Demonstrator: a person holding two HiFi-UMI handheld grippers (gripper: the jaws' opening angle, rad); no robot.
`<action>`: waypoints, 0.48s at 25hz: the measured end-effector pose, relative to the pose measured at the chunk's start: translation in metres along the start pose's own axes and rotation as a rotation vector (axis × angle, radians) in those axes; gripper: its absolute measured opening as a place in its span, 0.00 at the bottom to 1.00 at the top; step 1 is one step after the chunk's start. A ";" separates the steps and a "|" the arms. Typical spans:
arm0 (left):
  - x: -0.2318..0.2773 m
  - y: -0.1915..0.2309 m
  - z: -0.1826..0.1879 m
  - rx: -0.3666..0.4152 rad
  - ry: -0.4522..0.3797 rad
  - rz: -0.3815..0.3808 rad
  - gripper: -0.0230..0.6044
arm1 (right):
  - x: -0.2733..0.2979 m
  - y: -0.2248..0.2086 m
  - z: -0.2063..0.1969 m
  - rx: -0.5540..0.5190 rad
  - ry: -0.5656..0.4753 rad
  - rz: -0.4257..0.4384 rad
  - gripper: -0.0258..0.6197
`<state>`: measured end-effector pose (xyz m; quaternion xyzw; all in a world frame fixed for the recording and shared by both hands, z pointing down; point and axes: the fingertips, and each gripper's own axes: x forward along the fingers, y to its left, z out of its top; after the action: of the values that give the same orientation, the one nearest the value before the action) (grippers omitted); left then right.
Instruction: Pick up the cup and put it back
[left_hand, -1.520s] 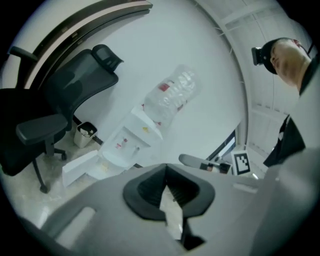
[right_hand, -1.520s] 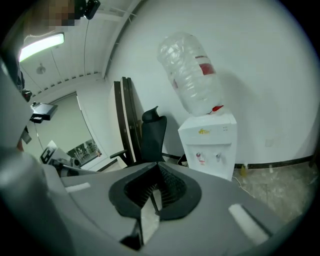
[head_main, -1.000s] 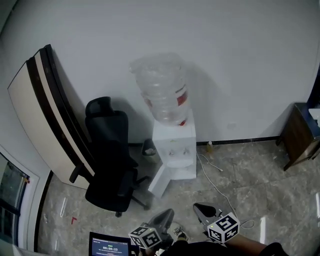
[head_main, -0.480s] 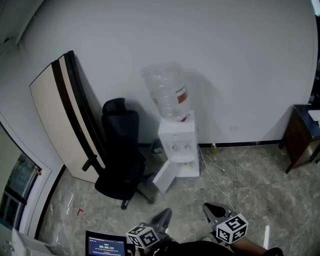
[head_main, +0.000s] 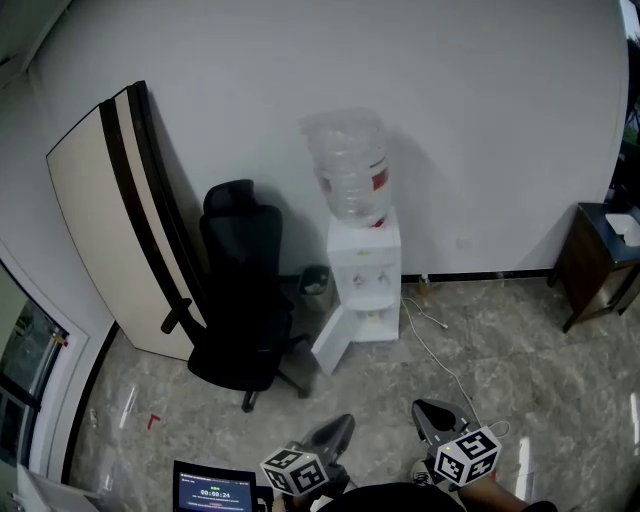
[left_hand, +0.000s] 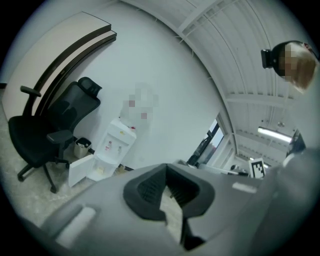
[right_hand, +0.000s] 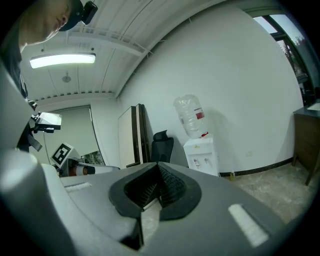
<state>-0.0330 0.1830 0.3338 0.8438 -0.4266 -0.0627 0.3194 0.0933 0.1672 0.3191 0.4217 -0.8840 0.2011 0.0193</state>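
- Grey-jawed left gripper (left_hand: 169, 192) and right gripper (right_hand: 156, 187) are both closed, with nothing between their pads.
- No cup shows in any view; it may sit at the white water dispenser (head_main: 365, 275), well ahead.
- Arriving with closed jaws would likely knock it over, and the loose white cable (head_main: 437, 350) could snag feet.

Bright, even indoor light; ceiling lamp (right_hand: 62, 60) glares upper left, right gripper view. Fisheye bending at edges; jaws blurred; soft shadows on wall (head_main: 480, 120).
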 end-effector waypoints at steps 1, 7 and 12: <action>-0.010 0.007 0.002 0.008 0.005 0.002 0.05 | 0.006 0.013 -0.004 0.003 0.003 -0.004 0.05; -0.049 0.041 0.001 -0.030 0.047 -0.032 0.04 | 0.031 0.075 -0.025 -0.011 0.022 -0.024 0.05; -0.051 0.045 0.001 -0.024 0.058 -0.064 0.04 | 0.037 0.090 -0.032 -0.014 0.027 -0.031 0.05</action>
<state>-0.0965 0.2015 0.3510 0.8546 -0.3892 -0.0536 0.3396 -0.0031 0.2022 0.3253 0.4324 -0.8784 0.2003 0.0370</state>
